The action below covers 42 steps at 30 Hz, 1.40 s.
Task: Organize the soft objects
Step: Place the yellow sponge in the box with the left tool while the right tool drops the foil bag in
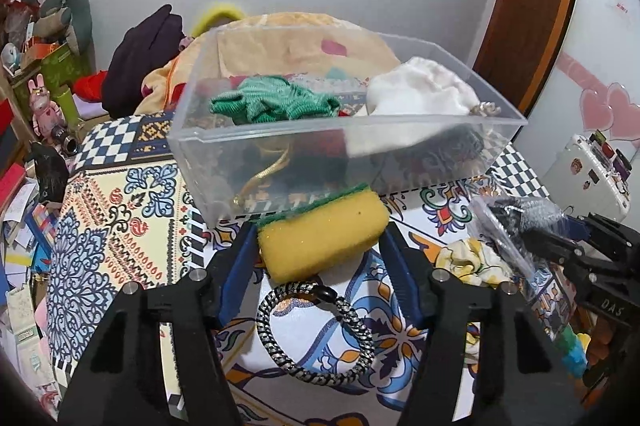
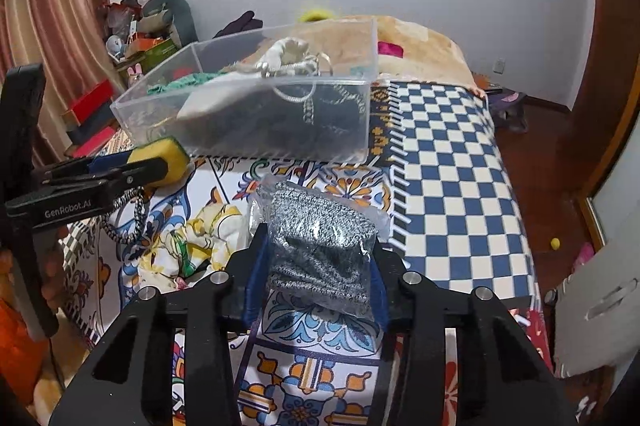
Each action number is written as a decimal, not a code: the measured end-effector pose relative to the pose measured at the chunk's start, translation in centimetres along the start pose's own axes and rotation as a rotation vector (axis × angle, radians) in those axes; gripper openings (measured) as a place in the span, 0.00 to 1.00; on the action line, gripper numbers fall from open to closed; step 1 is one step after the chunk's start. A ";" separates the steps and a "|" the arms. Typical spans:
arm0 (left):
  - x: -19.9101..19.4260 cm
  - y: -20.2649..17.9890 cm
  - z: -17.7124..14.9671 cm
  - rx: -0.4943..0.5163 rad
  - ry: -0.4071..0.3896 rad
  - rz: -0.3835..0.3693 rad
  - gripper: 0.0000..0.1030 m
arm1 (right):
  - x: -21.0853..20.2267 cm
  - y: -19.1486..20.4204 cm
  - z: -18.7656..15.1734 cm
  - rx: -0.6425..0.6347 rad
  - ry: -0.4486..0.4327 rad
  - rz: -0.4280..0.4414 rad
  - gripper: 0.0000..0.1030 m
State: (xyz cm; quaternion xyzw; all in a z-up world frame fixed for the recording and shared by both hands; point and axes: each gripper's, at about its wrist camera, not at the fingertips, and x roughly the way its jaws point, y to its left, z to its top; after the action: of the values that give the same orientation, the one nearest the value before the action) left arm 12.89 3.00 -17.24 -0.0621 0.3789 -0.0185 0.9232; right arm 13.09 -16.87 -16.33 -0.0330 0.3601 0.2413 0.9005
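Note:
My left gripper (image 1: 320,238) is shut on a yellow sponge with a green scrub side (image 1: 324,230), held above the patterned bed cover just in front of a clear plastic bin (image 1: 224,186). The bin holds a green knit cloth (image 1: 276,100), a white pouch (image 1: 416,90) and dark items. My right gripper (image 2: 316,258) is shut on a grey knit item in a clear plastic bag (image 2: 320,242), held to the right of the sponge (image 2: 160,156), in front of the bin (image 2: 348,142). A braided grey hair band (image 1: 316,334) and a yellow-white floral cloth (image 2: 196,238) lie on the cover.
A beige blanket (image 1: 304,42) and dark clothes (image 1: 144,62) are piled behind the bin. Cluttered shelves (image 1: 28,74) stand at the left. The bed's right edge (image 2: 520,226) drops to a wooden floor, with a white suitcase (image 1: 592,170) nearby.

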 end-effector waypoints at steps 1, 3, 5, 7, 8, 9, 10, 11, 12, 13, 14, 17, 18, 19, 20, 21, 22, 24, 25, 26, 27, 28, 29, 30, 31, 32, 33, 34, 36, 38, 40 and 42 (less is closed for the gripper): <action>-0.4 0.1 0.0 -0.001 -0.005 -0.002 0.60 | -0.3 0.0 0.1 0.001 -0.008 -0.003 0.38; -1.2 0.2 0.1 -0.001 -0.022 -0.008 0.60 | -1.0 -0.2 0.5 0.004 -0.030 -0.007 0.38; -2.0 0.2 0.2 0.000 -0.038 -0.011 0.60 | -1.7 -0.2 0.8 0.005 -0.053 -0.010 0.38; -3.1 0.1 0.4 0.002 -0.064 -0.009 0.60 | -2.4 -0.3 1.2 0.005 -0.075 -0.013 0.38; -3.7 0.0 0.6 0.005 -0.082 -0.008 0.60 | -2.7 -0.2 1.3 0.004 -0.085 -0.013 0.38; -4.3 0.0 0.8 0.006 -0.097 -0.006 0.60 | -3.1 -0.2 1.6 0.002 -0.097 -0.015 0.38; -4.7 -0.1 1.0 0.007 -0.111 -0.007 0.60 | -3.3 -0.1 1.8 0.001 -0.107 -0.015 0.38; -5.5 -0.2 1.3 0.009 -0.130 -0.010 0.60 | -3.6 0.0 2.1 -0.003 -0.120 -0.013 0.38; -5.9 -0.2 1.5 0.010 -0.141 -0.012 0.60 | -3.9 0.1 2.3 -0.006 -0.133 -0.014 0.38; -6.4 -0.3 1.8 0.012 -0.157 -0.012 0.60 | -4.1 0.2 2.6 -0.009 -0.144 -0.014 0.38; -6.9 -0.3 2.2 0.015 -0.172 -0.014 0.60 | -4.4 0.3 3.0 -0.011 -0.160 -0.012 0.38; -8.2 -0.6 3.1 0.023 -0.217 -0.014 0.60 | -4.9 0.6 4.1 -0.016 -0.198 -0.003 0.38; -8.7 -0.6 3.6 0.025 -0.233 -0.014 0.60 | -5.0 0.7 4.4 -0.018 -0.209 -0.003 0.38; -8.9 -0.6 4.0 0.026 -0.245 -0.014 0.60 | -5.0 0.8 4.9 -0.020 -0.223 0.001 0.38; -9.2 -0.6 4.4 0.026 -0.259 -0.014 0.60 | -5.0 1.1 5.2 -0.023 -0.232 0.004 0.38; -9.3 -0.7 4.7 0.025 -0.268 -0.013 0.60 | -4.9 1.2 5.5 -0.024 -0.241 0.007 0.38; -9.5 -0.7 5.0 0.024 -0.276 -0.014 0.60 | -4.9 1.4 5.8 -0.027 -0.250 0.011 0.38; -9.7 -0.6 5.6 0.020 -0.294 -0.015 0.60 | -4.6 1.7 6.6 -0.033 -0.264 0.014 0.38; -9.8 -0.6 5.9 0.020 -0.303 -0.015 0.60 | -4.3 1.9 7.1 -0.034 -0.269 0.018 0.38; -9.8 -0.6 6.1 0.020 -0.310 -0.015 0.60 | -4.0 2.0 7.4 -0.034 -0.271 0.023 0.38; -9.8 -0.6 6.4 0.020 -0.316 -0.015 0.60 | -3.8 2.0 7.6 -0.033 -0.273 0.026 0.38; -9.8 -0.5 6.7 0.020 -0.319 -0.014 0.60 | -3.5 2.1 7.9 -0.033 -0.274 0.028 0.38; -9.6 -0.5 6.9 0.018 -0.319 -0.014 0.60 | -3.2 2.3 8.2 -0.034 -0.277 0.027 0.38; -9.3 -0.4 7.2 0.015 -0.318 -0.013 0.60 | -3.1 2.4 8.3 -0.035 -0.278 0.026 0.38; -9.0 -0.3 7.4 0.014 -0.314 -0.009 0.60 | -2.8 2.5 8.6 -0.035 -0.278 0.027 0.38; -8.7 -0.3 7.6 0.013 -0.310 -0.005 0.60 | -2.5 2.5 8.8 -0.034 -0.276 0.027 0.38; -8.2 -0.2 7.7 0.011 -0.302 0.000 0.60 | -2.3 2.4 9.0 -0.033 -0.274 0.027 0.38; -7.6 0.0 7.9 0.007 -0.291 0.004 0.60 | -1.8 2.5 9.2 -0.032 -0.270 0.027 0.38; -6.5 0.3 7.9 0.004 -0.271 0.016 0.60 | -1.5 2.5 9.5 -0.032 -0.262 0.027 0.38; -5.5 0.4 7.9 0.002 -0.251 0.028 0.60 | -0.7 2.7 9.6 -0.037 -0.249 0.021 0.38; -4.4 0.6 7.8 -0.001 -0.227 0.030 0.60 | -0.1 2.7 9.7 -0.041 -0.236 0.014 0.38; -3.4 0.7 7.7 0.002 -0.208 0.043 0.60 | 0.3 2.6 9.6 -0.041 -0.222 0.011 0.38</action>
State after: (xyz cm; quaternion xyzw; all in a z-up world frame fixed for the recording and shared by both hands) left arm 15.85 4.73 -9.50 -0.0548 0.2824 0.0077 0.9577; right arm 18.19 -12.17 -9.14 -0.0225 0.2534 0.2558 0.9327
